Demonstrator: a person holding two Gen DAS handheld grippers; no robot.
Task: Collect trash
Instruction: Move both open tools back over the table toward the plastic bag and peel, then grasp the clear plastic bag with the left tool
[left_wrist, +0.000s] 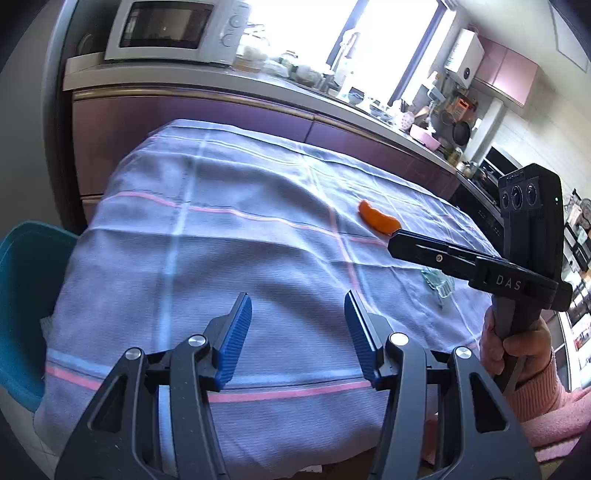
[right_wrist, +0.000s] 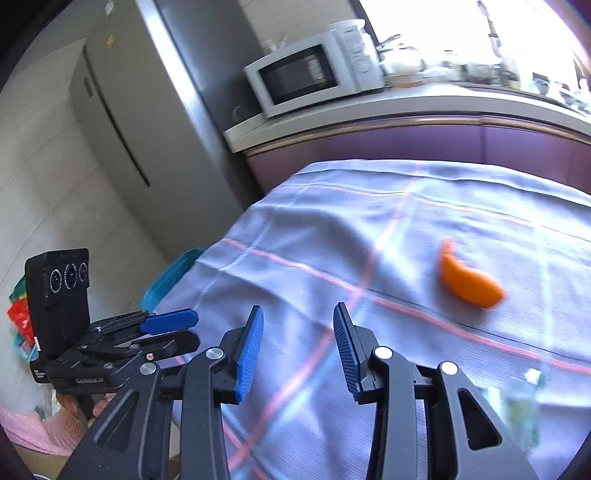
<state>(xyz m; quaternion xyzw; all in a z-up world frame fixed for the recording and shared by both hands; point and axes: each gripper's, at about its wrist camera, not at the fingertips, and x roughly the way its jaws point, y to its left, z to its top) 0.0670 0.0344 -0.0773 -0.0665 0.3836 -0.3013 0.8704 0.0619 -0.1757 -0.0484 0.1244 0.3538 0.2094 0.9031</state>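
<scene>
Currently both grippers are tilted downward over the bench, which is covered by a pale lilac cloth with pink and white stripes. Left gripper: blue-padded fingers stand apart with bare cloth between them, nothing held; jaws about half spread. Right gripper: jaws parted a little narrower, also empty, only cloth visible in the gap. In the left wrist view the right gripper enters from the right edge, held by a hand in a pink knitted sleeve wrapped round the handle; its black finger reaches across the cloth and its tip sits just beside the orange peel, contact cannot be confirmed. In the right wrist view the left gripper appears at lower left, over the bench's near-left edge, one blue pad showing, a bit of the holding hand and pink sleeve below it. Trash: the orange peel, a curved piece, lies on the cloth ahead and to the right of the right gripper, clear of its fingers. A crumpled clear plastic wrapper lies on the cloth nearer the right hand, partly hidden under the right gripper's finger; it is blurred at lower right of the right wrist view. A teal bin stands beside the bench's left edge
</scene>
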